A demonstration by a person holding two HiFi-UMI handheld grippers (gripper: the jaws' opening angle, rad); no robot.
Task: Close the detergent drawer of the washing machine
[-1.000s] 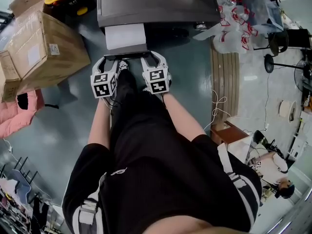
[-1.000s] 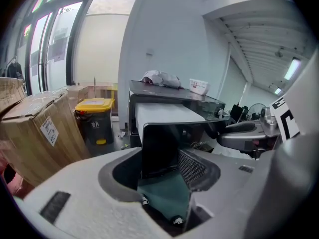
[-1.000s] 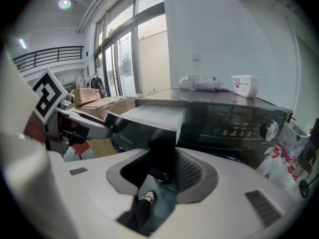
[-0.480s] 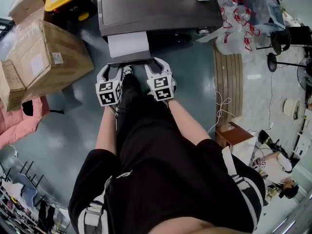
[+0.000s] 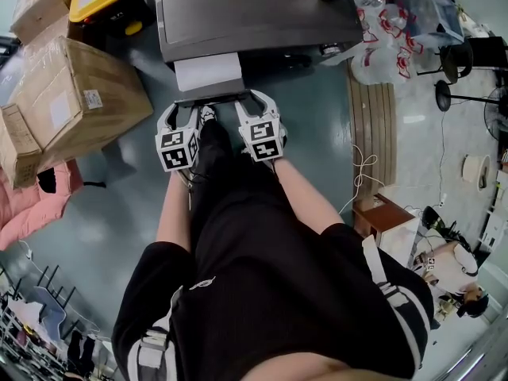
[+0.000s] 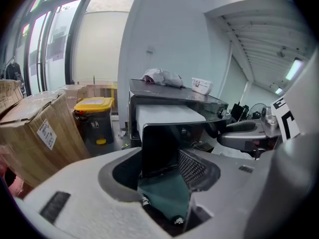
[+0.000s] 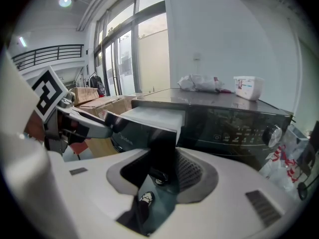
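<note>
With the left gripper (image 5: 184, 110) and right gripper (image 5: 252, 104) sitting wide open against the drawer (image 5: 208, 71) front, both should be pushing evenly, straight into the washing machine (image 5: 254, 10).

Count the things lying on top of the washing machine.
2: a crumpled bag at left, a white tub right of it; anything farther back may be hidden.

No txt legible. Sticker (image 5: 92, 99) on cardboard box (image 5: 55, 78), 10 o'clock: too small. Faint print on detergent drawer (image 7: 143, 133) front & yellow-lid bin (image 6: 94, 123): unreadable.
</note>
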